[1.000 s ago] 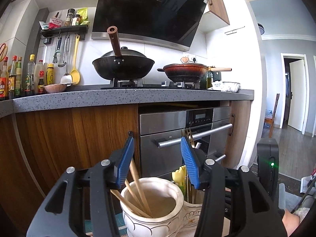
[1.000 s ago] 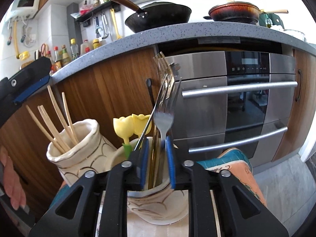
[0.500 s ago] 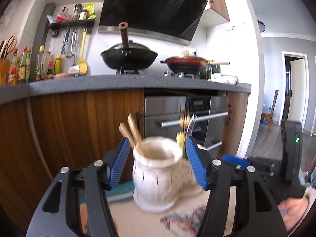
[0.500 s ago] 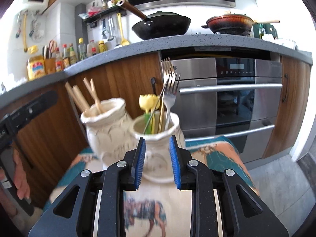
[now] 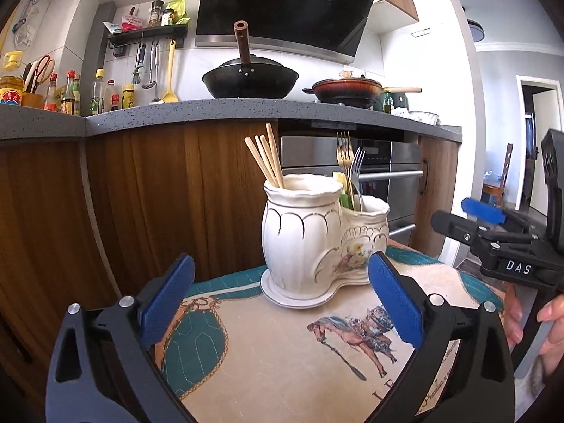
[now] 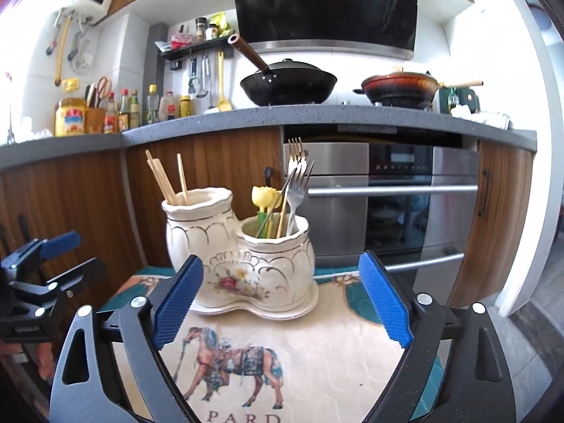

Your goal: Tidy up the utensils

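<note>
Both tongs spread wide, empty: left tongs [image 5: 280, 301], right tongs [image 6: 282, 299], short of ceramic holder [image 6: 239, 264]. Chopsticks [image 6: 165, 179] in taller pot, forks [image 6: 296, 183] in lower.

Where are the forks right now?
In the right wrist view, the forks stand in the shorter right-hand cup of the ceramic holder, beside the chopsticks cup.

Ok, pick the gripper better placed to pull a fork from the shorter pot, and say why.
Right. The right gripper is open and faces the shorter pot holding the forks; from the left gripper, the taller pot stands in front.
</note>
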Demonstrator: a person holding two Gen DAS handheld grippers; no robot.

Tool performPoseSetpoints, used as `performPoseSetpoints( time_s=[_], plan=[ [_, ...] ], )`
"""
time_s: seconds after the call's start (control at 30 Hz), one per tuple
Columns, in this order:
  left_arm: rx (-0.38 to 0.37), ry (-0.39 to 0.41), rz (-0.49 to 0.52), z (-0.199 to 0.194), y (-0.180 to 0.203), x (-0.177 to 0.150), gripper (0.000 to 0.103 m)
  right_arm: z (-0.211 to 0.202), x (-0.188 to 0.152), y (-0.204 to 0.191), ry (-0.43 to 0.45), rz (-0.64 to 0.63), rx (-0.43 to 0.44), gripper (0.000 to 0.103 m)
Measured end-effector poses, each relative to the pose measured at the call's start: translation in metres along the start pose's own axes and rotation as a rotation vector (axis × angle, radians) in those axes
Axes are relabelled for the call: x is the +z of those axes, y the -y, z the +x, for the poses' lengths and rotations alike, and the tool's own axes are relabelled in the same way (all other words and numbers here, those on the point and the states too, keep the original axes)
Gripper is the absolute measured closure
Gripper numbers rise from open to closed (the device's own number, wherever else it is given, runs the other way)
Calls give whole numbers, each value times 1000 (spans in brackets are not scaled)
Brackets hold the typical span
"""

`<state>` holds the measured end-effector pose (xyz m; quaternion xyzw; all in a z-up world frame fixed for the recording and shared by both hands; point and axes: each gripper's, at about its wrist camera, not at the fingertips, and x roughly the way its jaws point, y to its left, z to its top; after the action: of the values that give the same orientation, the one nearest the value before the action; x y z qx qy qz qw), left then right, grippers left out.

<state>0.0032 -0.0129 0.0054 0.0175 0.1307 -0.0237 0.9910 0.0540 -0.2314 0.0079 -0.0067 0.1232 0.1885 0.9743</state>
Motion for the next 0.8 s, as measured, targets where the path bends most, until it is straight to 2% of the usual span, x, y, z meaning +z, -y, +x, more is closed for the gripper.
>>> performPoseSetpoints(
  time_s=[0.3,0.47,0.63,0.8],
  plan=[
    [7,-39,-41,9,-9,-8,6,10,-15,-20,-21,-149,-40,8],
    [16,-55,-65,12,-14,-10,6,13,-15,-12,-35,-106,-35,6],
    [25,-59,-21,13,-6,-10,6,13,-15,-2,-35,-56,-31,6],
    [20,-73,10,15,-1,-9,6,13,-15,-4,-34,-61,-25,6]
  ],
)
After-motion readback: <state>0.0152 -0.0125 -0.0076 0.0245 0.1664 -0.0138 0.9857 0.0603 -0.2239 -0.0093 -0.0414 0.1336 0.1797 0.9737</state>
